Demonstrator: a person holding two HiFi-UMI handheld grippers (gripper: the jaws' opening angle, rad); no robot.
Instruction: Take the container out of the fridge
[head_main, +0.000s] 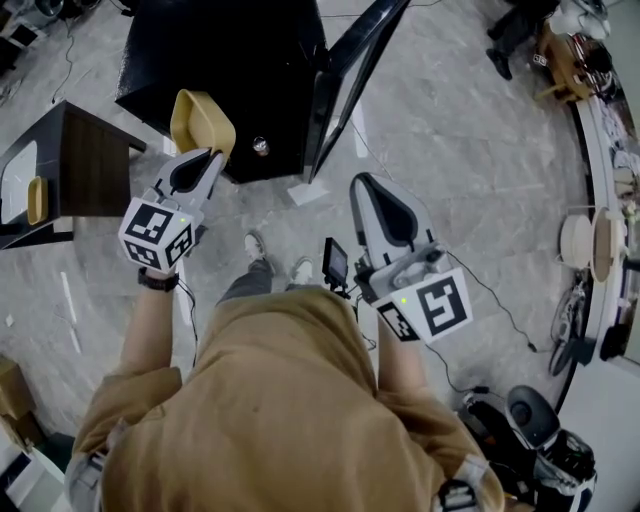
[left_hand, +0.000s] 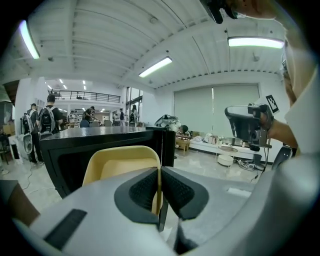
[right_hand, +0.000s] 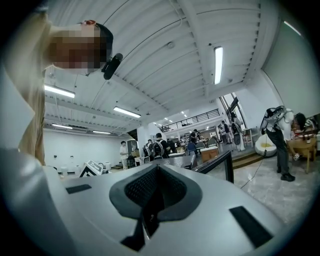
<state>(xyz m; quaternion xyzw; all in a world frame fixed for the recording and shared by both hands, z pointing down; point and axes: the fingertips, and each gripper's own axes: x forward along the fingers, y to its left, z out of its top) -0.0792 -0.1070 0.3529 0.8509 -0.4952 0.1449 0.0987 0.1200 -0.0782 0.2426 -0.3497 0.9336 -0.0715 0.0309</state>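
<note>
- Left hand-held gripper (left_hand: 159, 176) is pinched nearly closed on the container (left_hand: 117, 161) wall, a firm hold!
- The container rides at its tips, outside the fridge (head_main: 225, 60) just beyond, door (head_main: 345, 90) open.
- Right hand-held gripper (right_hand: 156, 186): closed, empty.
- Removal looks done.

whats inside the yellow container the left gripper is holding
The upper inside of the yellow container shows bare, with nothing in it. Its lower part is covered by the left gripper, whose jaws pinch its rim, so the bottom cannot be seen.
</note>
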